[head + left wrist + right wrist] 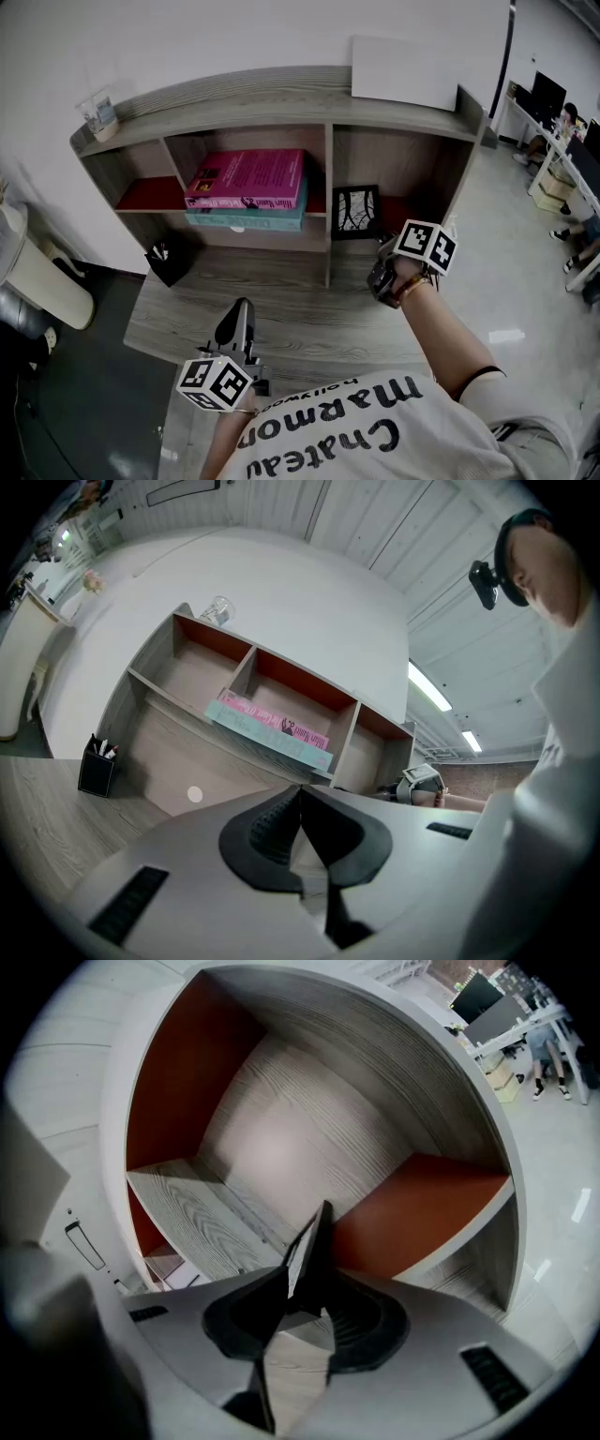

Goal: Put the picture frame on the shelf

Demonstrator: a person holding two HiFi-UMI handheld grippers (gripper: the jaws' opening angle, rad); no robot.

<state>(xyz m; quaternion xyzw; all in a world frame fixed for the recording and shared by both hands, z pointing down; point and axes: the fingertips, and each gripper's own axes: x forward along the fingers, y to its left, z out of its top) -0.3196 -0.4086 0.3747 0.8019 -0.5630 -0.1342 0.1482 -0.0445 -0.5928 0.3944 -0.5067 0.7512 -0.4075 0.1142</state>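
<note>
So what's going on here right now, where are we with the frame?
The person's right gripper is at the right-hand compartment of the shelf, with the picture frame standing upright between its fingers. The fingers look spread rather than clamped, so the frame seems set down and close to released. The left gripper is shut and empty, low over the desk. Pink and teal books lie in the middle compartment.

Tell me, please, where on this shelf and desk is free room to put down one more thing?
Free: the left compartment, beside the books; the shelf top between the jar and the white board; the desk right of the pen holder. Crowded: the right compartment, with the picture frame and the right gripper at it.
</note>
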